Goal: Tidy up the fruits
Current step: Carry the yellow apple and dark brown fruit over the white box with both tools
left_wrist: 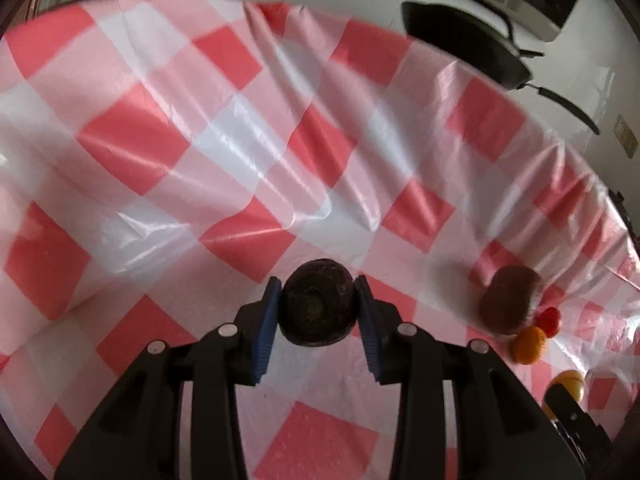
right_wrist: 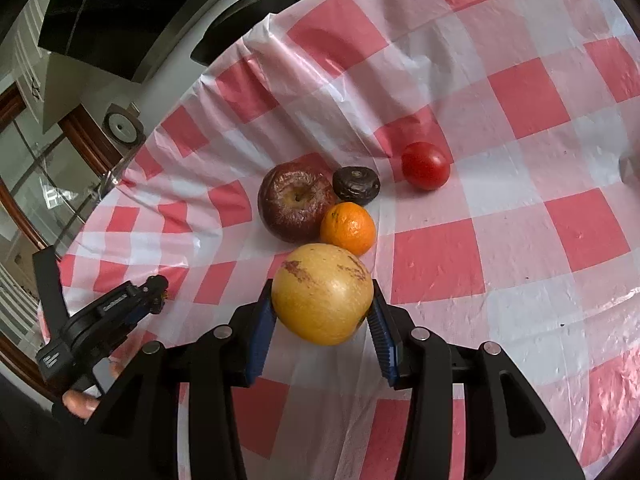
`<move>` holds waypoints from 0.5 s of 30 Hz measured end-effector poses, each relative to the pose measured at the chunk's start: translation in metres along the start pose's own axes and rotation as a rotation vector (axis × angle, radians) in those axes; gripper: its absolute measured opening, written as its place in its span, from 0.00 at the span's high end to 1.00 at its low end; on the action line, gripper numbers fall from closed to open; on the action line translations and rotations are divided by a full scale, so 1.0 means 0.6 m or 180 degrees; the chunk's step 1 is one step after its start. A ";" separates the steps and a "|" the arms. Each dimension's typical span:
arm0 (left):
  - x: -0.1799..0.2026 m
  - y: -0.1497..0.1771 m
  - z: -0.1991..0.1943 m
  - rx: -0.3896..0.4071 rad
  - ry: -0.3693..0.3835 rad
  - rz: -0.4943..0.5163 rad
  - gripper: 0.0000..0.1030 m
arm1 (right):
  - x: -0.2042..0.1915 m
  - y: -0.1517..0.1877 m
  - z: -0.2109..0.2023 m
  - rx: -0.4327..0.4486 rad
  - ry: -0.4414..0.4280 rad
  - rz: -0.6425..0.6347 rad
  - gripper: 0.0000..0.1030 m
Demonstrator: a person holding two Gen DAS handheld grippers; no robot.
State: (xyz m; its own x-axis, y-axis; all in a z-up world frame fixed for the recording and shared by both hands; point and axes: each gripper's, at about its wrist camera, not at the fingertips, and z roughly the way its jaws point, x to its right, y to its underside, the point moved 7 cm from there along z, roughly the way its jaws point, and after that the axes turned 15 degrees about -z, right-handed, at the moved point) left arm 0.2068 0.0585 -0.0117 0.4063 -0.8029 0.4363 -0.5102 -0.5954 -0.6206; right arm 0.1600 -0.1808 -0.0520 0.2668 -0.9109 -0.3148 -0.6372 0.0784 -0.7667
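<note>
Left tool (left_wrist: pixel 316 312) clenches a dark wrinkled fruit (left_wrist: pixel 317 305), right tool (right_wrist: pixel 322 316) grips a yellow pear (right_wrist: pixel 322 294); no writing is legible.

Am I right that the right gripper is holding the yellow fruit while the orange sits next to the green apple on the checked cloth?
One thing is off: the apple is dark red and wrinkled, not green, as the right wrist view shows. The rest stands: the right gripper holds the yellow fruit, and the orange sits next to that apple on the checked cloth.
</note>
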 end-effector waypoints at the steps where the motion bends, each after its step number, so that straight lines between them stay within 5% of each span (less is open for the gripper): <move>1: 0.000 0.008 -0.020 0.0040 0.0027 0.0051 0.64 | 0.000 -0.001 -0.001 0.0004 -0.0003 -0.0001 0.57; 8: -0.052 0.059 -0.115 0.0014 0.0181 0.0047 0.64 | -0.021 0.026 -0.044 0.0084 0.0060 0.0035 0.57; 15: -0.135 0.079 -0.233 0.0168 0.0407 -0.0102 0.64 | -0.169 0.117 -0.130 0.0042 -0.0258 -0.0287 0.57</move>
State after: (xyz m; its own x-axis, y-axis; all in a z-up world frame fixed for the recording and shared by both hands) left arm 0.0436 0.0912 0.0148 0.3200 -0.7827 0.5338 -0.4566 -0.6211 -0.6370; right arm 0.0319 -0.1146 -0.0306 0.3806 -0.8787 -0.2880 -0.5986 0.0033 -0.8011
